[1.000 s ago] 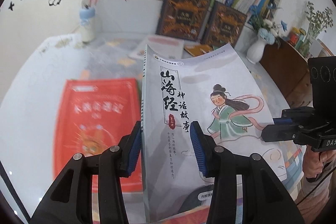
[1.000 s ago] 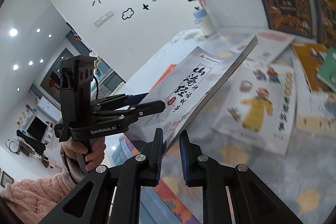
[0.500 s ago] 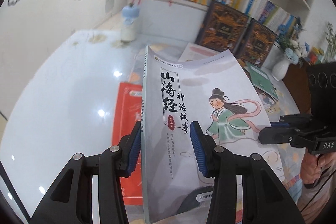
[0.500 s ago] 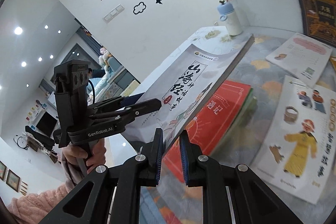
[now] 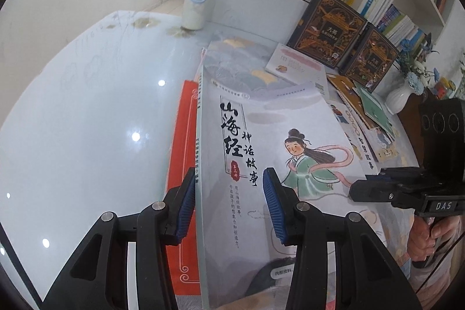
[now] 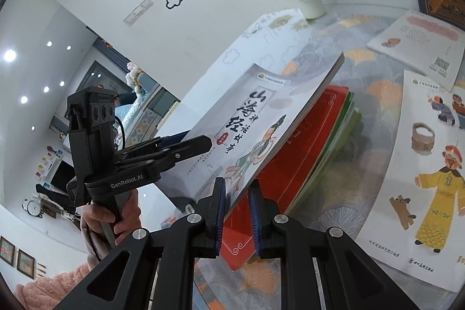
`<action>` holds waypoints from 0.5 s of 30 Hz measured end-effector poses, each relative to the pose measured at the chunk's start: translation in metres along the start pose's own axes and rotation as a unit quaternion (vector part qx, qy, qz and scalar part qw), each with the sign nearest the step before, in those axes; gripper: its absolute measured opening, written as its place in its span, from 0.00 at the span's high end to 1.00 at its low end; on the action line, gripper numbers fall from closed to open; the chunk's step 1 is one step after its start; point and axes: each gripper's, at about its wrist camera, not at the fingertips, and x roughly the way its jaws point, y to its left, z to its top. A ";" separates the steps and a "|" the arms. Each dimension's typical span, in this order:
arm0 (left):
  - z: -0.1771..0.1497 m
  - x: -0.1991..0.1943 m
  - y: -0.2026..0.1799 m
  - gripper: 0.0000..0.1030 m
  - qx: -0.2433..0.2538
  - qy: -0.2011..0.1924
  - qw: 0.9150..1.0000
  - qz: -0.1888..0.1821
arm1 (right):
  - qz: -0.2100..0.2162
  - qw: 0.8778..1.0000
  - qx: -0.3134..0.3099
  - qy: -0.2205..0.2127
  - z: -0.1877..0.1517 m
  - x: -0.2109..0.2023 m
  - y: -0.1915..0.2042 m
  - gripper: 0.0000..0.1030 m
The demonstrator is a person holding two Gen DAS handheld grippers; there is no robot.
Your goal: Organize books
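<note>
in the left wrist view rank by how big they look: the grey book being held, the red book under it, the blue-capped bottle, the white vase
1. grey book, though nearest the camera
2. red book, partly covered
3. bottle
4. vase, close to the bottle, so unsure

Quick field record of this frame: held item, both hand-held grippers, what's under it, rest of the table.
held: grey book, tilted, above the stack
left hand-held gripper: clamped on the book's spine edge
right hand-held gripper: shut on the book's opposite edge
below: red book topping a stack, green covers under it
table: more books lying flat, bottle at the back
</note>
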 end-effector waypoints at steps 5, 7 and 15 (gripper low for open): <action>-0.008 0.006 0.012 0.57 -0.016 0.007 1.000 0.007 | -0.002 1.000 0.009 0.009 -0.002 0.013 -0.004 0.85; -0.009 0.010 0.015 0.56 -0.018 0.012 1.000 0.013 | -0.006 1.000 0.011 0.010 -0.004 0.017 -0.004 0.85; -0.010 0.011 0.010 0.53 0.003 0.008 0.999 0.037 | -0.017 0.999 0.025 0.019 -0.010 0.022 -0.011 0.85</action>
